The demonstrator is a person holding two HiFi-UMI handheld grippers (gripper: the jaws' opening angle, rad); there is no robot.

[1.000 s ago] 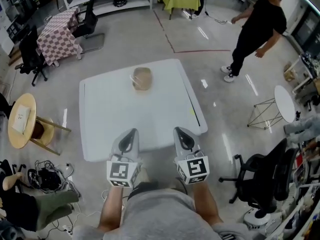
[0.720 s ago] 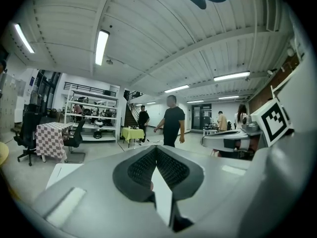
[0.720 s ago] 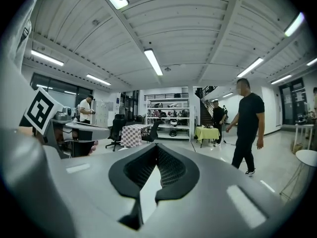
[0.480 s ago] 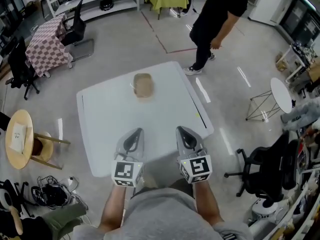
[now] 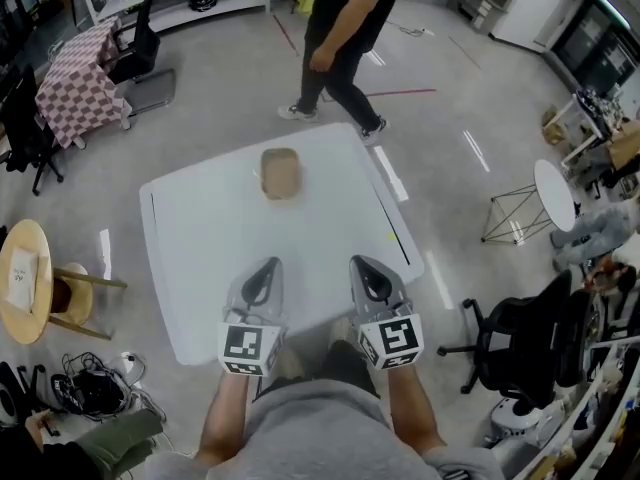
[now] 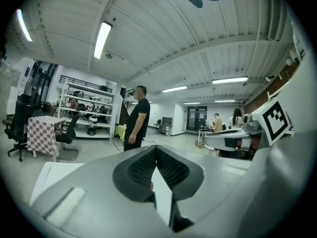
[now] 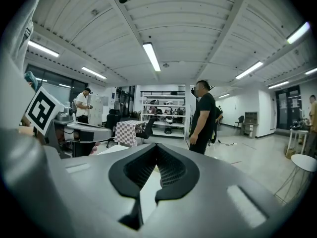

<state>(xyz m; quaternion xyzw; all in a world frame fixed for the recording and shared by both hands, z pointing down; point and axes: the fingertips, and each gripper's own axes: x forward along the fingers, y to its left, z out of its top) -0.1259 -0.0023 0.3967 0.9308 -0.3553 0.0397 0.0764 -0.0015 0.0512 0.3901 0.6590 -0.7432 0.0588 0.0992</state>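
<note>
A white square table (image 5: 200, 258) lies in front of me in the head view. A brown, roundish bag-like thing (image 5: 281, 173) rests near its far edge. My left gripper (image 5: 264, 268) and right gripper (image 5: 363, 268) hover side by side over the table's near edge, far from the brown thing. In the left gripper view the left gripper (image 6: 156, 148) has its jaws closed tip to tip with nothing between them. The right gripper (image 7: 157, 148) looks the same in the right gripper view, shut and empty. Both point level across the room.
A person in black (image 5: 340, 28) walks just past the table's far edge. A checkered table (image 5: 72, 68) and black chairs stand far left, a round wooden stool (image 5: 25, 278) left, a black office chair (image 5: 525, 348) and a small round white table (image 5: 555, 193) right.
The person in black has walked from the far right to just behind the table. Both grippers have stayed shut and hardly moved.
</note>
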